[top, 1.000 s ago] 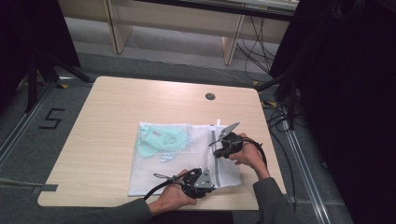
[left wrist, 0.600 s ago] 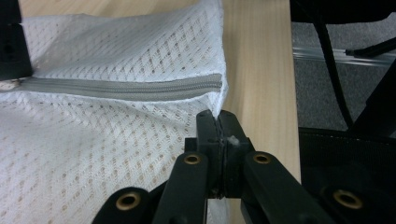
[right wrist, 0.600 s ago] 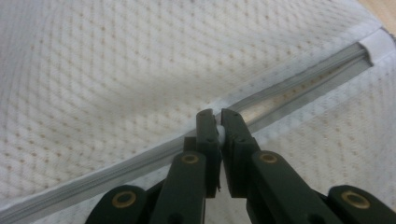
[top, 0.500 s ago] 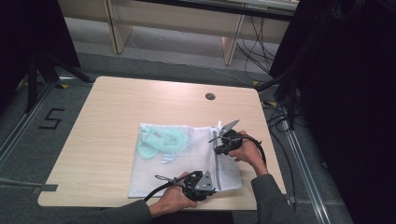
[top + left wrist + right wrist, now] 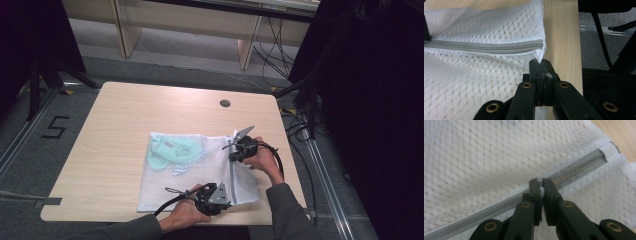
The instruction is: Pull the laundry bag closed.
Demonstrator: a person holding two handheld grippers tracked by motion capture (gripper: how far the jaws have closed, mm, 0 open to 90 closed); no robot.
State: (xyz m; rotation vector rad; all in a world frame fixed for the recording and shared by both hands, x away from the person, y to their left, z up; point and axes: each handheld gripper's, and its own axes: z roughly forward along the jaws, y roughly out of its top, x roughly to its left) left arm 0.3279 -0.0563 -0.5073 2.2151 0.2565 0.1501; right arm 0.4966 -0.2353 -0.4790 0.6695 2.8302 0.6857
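Overhead: white mesh laundry bag (image 5: 200, 175) flat at table (image 5: 125, 125) near edge. Left gripper view: left gripper (image 5: 540, 65) clamped on bag corner; could slip free. Right gripper view: right gripper (image 5: 539, 184) pinching zipper (image 5: 579, 165) pull; could snag mesh.

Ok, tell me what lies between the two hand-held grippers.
In the high view, the grey zipper of the white mesh laundry bag runs from left hand-held gripper to right hand-held gripper.
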